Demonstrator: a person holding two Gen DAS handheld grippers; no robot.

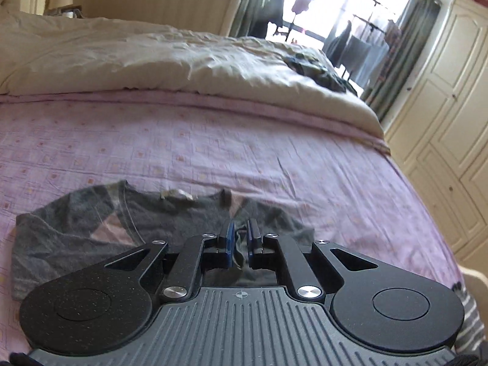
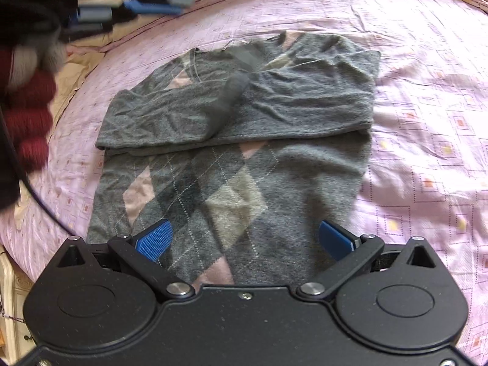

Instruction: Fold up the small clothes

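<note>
A small grey argyle sweater [image 2: 238,189] with pink and beige diamonds lies flat on the pink bedsheet [image 2: 427,122], collar away from me. Both sleeves are folded across its chest, and one dark cuff [image 2: 231,91] looks blurred. My right gripper [image 2: 244,241] is open just above the hem, its blue pads [image 2: 154,239] spread wide over the knit and holding nothing. My left gripper [image 1: 241,238] has its pads nearly together, with only a narrow slit between them. It hovers over the near side of the sweater [image 1: 76,228]. The right wrist view shows it blurred at the top left [image 2: 158,3].
A cream duvet [image 1: 152,61] is bunched across the far half of the bed, with dark clothes [image 1: 314,67] heaped on it. White wardrobe doors [image 1: 442,122] stand to the right. A person's fuzzy dark-red sleeve [image 2: 27,116] reaches in at the left.
</note>
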